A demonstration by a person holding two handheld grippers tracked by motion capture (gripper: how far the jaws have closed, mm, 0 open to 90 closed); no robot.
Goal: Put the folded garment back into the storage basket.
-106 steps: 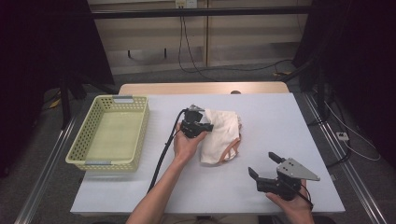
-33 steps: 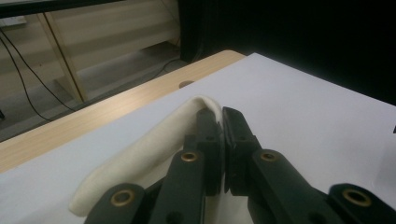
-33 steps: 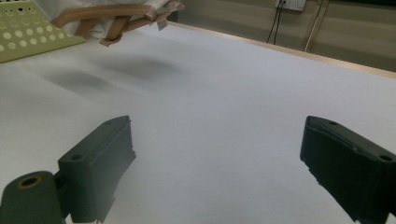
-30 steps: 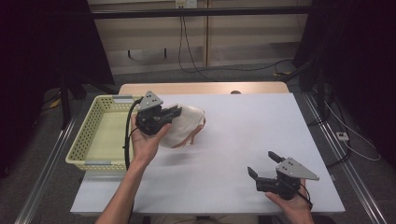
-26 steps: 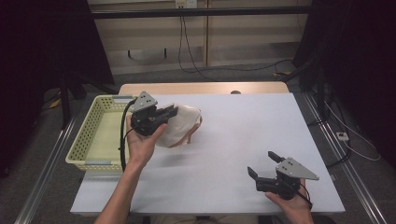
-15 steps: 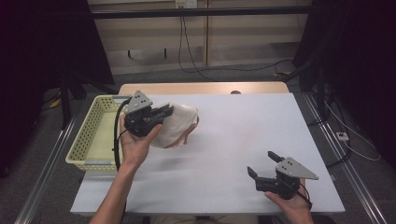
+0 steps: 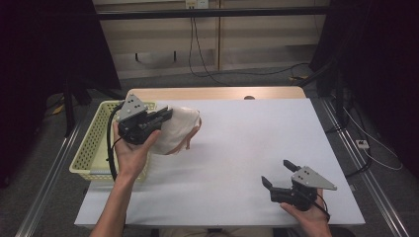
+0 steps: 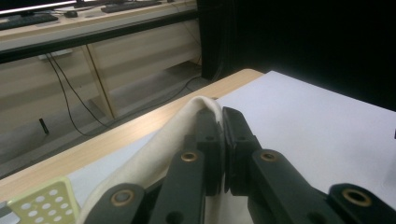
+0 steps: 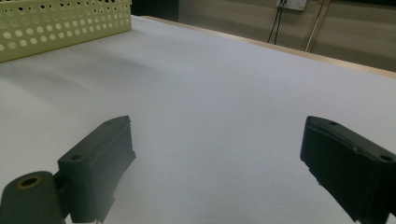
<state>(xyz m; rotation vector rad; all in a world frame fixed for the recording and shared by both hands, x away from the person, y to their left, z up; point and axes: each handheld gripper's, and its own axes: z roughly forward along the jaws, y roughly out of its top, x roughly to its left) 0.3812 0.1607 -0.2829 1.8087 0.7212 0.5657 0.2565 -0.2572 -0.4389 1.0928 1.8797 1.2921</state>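
Cloth: soft cream fabric, matt, gathered in folds. Basket: pale green perforated plastic, slight sheen. Table: smooth matt white top, probably laminate, with a wood-look far edge. Left gripper jaws: matt black plastic, brass-coloured rivets.

You work under even light from overhead: the white table is bright, while the room at both sides falls to near black. Soft shadows lie under the cloth and your hands. In the gripper views, the near jaws are soft and blurred.
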